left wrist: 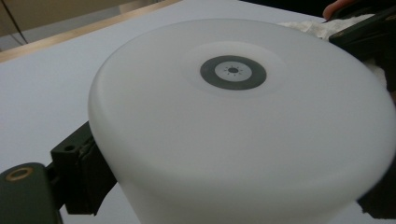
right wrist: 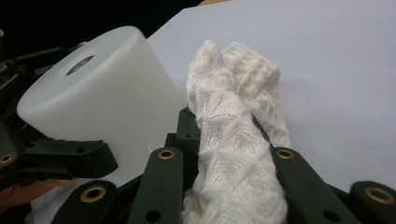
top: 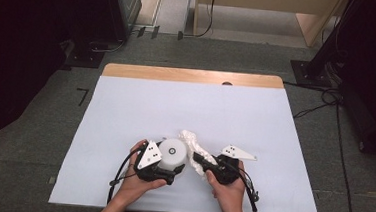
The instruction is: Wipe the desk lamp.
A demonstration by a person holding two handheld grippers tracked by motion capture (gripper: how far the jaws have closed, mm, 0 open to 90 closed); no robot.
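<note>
Item: white lamp (top: 172,154), clamped upright in your left hand-held gripper (top: 164,170) on the surface (top: 140,107). Your right hand-held gripper (right wrist: 219,140) clenches the knitted cloth (right wrist: 233,140) beside it. Wiping likely pending.

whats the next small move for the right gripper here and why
Probably bring the white cloth sideways onto the wall of the white cylinder to wipe it. The right gripper is shut on the bunched cloth, the left gripper clamps the cylinder, and the cloth sits just beside it; whether they touch is unclear.
</note>
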